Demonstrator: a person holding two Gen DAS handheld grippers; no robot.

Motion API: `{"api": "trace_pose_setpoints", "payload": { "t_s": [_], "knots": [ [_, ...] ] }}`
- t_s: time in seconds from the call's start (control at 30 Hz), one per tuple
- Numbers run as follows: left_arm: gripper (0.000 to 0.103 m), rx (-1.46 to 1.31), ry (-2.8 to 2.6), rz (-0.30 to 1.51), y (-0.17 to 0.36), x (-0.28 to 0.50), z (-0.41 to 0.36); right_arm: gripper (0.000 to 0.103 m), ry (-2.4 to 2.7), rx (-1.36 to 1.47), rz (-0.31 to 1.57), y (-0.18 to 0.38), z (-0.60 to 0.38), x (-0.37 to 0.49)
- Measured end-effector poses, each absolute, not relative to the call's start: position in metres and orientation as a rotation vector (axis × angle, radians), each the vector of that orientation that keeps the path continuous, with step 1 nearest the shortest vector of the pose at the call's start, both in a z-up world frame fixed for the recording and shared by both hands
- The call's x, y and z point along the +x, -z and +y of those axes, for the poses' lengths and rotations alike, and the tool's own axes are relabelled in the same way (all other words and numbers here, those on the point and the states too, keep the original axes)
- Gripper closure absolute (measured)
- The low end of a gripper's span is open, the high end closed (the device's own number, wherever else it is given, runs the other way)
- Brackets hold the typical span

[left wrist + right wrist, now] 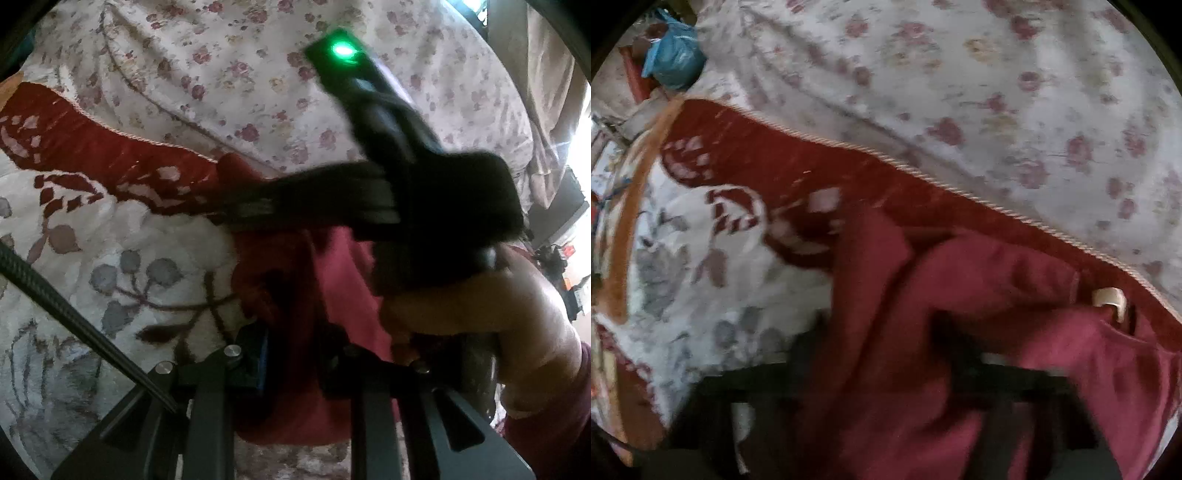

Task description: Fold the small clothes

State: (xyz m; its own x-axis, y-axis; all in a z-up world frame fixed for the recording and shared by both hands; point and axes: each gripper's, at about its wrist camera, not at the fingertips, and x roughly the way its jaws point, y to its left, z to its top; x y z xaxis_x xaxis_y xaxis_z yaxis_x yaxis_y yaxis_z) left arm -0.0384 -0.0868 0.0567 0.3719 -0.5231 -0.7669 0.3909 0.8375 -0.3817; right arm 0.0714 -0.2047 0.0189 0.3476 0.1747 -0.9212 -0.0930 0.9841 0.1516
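Maroon garment (pixel 979 295), patterned blanket (pixel 701 295), blue bag (pixel 674 61)

Left gripper (pixel 295 373) fingers sit close together; right gripper (pixel 406 206) crosses ahead, held by a bare hand (pixel 480 314).

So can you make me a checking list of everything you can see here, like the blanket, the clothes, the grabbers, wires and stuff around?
Surface: red and white floral blanket, with a flowered sheet beyond its corded edge.
Job's things: one maroon garment, bunched and draped, not yet folded flat.
Clutter: blue plastic bag at the far corner.
Grippers: left gripper has maroon cloth between its fingers; the right gripper shows blurred above the garment, and its own view is too blurred to read the jaws.
Cables: black braided cable crossing the blanket.
Surroundings: dark objects in a bright strip at the right edge, too small to identify.
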Motion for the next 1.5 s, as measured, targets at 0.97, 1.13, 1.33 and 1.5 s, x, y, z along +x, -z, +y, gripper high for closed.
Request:
{"api": "trace_pose_setpoints", "payload": {
  "t_s": [0.97, 1.13, 1.33, 1.5],
  "knots": [
    [0.045, -0.087, 0.519, 1.099, -0.04, -0.032, -0.097, 0.063, -0.198, 0.204, 1.082, -0.04, -0.246, 0.043],
    [0.05, -0.058, 0.515, 1.091, -0.042, -0.037, -0.1, 0.063, -0.202, 0.223, 1.078, -0.038, -0.248, 0.042],
    [0.05, -0.059, 0.511, 1.092, -0.041, -0.036, -0.099, 0.063, -0.201, 0.229, 1.074, -0.038, -0.249, 0.042],
    [0.059, -0.06, 0.516, 1.089, -0.043, -0.038, -0.099, 0.066, -0.201, 0.233, 1.072, -0.04, -0.249, 0.039]
  ]
}}
